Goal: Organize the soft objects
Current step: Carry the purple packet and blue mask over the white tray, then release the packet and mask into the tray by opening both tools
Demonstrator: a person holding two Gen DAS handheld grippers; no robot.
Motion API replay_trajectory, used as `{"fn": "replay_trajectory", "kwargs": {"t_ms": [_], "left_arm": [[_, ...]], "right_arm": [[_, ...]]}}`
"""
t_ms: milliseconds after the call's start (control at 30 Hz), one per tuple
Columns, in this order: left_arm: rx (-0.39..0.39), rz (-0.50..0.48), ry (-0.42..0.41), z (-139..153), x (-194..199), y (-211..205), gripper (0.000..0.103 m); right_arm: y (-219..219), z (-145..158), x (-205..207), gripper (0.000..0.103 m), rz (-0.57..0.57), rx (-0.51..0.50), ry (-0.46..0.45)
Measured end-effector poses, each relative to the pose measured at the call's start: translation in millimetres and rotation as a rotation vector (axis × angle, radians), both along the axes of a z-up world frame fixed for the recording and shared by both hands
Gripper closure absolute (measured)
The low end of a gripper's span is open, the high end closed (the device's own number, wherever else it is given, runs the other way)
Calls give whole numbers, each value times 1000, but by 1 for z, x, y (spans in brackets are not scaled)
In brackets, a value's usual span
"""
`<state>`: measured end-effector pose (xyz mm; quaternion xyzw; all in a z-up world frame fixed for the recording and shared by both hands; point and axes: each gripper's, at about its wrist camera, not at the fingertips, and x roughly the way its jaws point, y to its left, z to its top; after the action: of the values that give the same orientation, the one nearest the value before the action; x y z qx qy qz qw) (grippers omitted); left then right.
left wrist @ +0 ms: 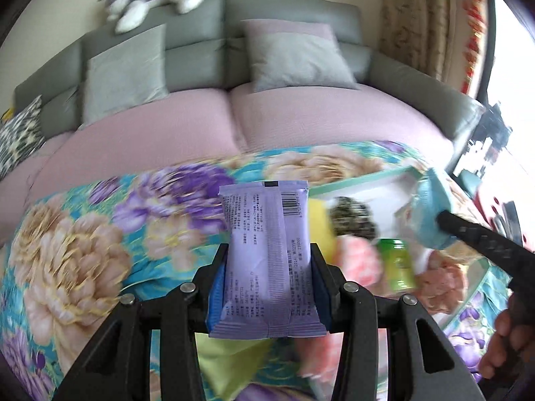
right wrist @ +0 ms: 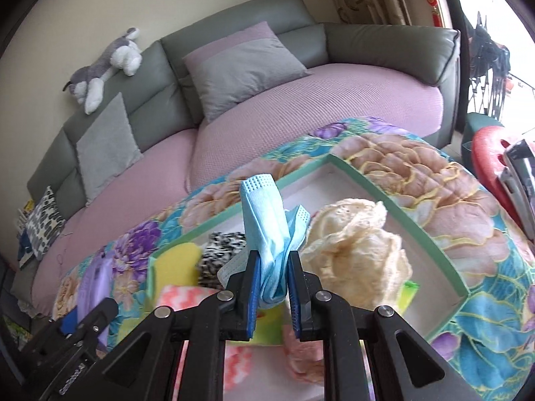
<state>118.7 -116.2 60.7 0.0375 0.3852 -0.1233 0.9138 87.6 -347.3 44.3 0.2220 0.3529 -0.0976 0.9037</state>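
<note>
Green-rimmed box [right wrist: 394, 197] already holds the cream lace cloth [right wrist: 354, 250] and leopard-print piece [right wrist: 222, 250]. My right gripper [right wrist: 272, 287] pinches a blue face mask [right wrist: 264, 220] above it; my left gripper [left wrist: 267, 280] clamps a purple tissue packet [left wrist: 267, 254], both not yet in.

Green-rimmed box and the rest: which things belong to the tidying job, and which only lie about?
Job:
purple packet in left gripper
blue face mask in right gripper
green-rimmed box
cream lace cloth

Lying about:
plush dog
grey cushions

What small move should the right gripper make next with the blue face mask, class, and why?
Probably carry the blue face mask, pinched in the right gripper, forward over the green-rimmed box and release; soft items such as the cream lace cloth already lie inside.
</note>
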Motion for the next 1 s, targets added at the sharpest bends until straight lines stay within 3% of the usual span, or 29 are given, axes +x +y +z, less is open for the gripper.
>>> {"fn": "replay_trajectory", "kwargs": {"t_ms": [167, 433, 600, 700, 1000], "left_arm": [[18, -104, -9, 5, 1, -49, 56], [48, -186, 31, -12, 16, -105, 56], [62, -193, 64, -22, 22, -113, 52], [59, -192, 76, -22, 22, -112, 44], [23, -131, 40, 4, 15, -87, 37]], "right_arm": [[-18, -5, -3, 86, -30, 0, 17], [-32, -6, -8, 86, -50, 17, 17], [-31, -5, -8, 85, -42, 20, 13], [-29, -3, -9, 83, -31, 24, 9], [-17, 11, -11, 82, 16, -11, -1]]}}
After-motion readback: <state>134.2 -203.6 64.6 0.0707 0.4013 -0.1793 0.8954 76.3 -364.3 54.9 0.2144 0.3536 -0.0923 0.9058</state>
